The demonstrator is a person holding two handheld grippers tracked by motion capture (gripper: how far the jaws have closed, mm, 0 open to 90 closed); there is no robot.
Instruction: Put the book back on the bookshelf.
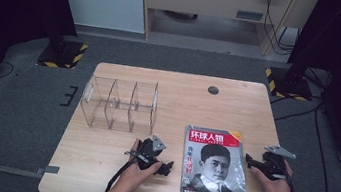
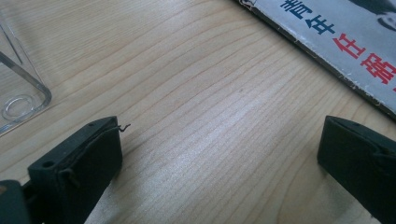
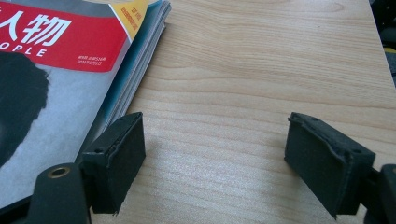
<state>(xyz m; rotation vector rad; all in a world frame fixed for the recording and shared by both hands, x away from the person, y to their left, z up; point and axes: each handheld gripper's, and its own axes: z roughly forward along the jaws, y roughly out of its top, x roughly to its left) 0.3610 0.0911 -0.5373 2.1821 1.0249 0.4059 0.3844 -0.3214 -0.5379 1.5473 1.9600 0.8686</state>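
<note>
Glossy magazine [image 1: 216, 168] with a red title band and a portrait cover, lying flat on the light wooden desk [image 1: 178, 97] near the front edge, spine toward the left, square to the desk edge. Flanked on both sides: left gripper [image 1: 164, 168] just beside the spine edge, right gripper [image 1: 250, 162] just beside the open page edge, each held low over the wood in a hand coming in from the bottom of the high view. Likely placed this way to take the magazine from both sides at once, since a thin, floppy thing lying flat offers no easy purchase from above.

In the left gripper view, jaws standing wide apart with bare wood between them, the magazine's edge [image 2: 327, 51] running across the upper right, apart from the pads. In the right gripper view, jaws likewise spread with nothing between them, the left pad close against the stacked page edges [image 3: 135, 70], possibly touching; hard to tell.

Clear acrylic organiser [image 1: 119, 104] with three open compartments, standing empty behind the left hand, well apart from the magazine; probably the destination, slots upright to receive it on edge. Its rounded corner [image 2: 25, 100] at the left of the left gripper view.
</note>
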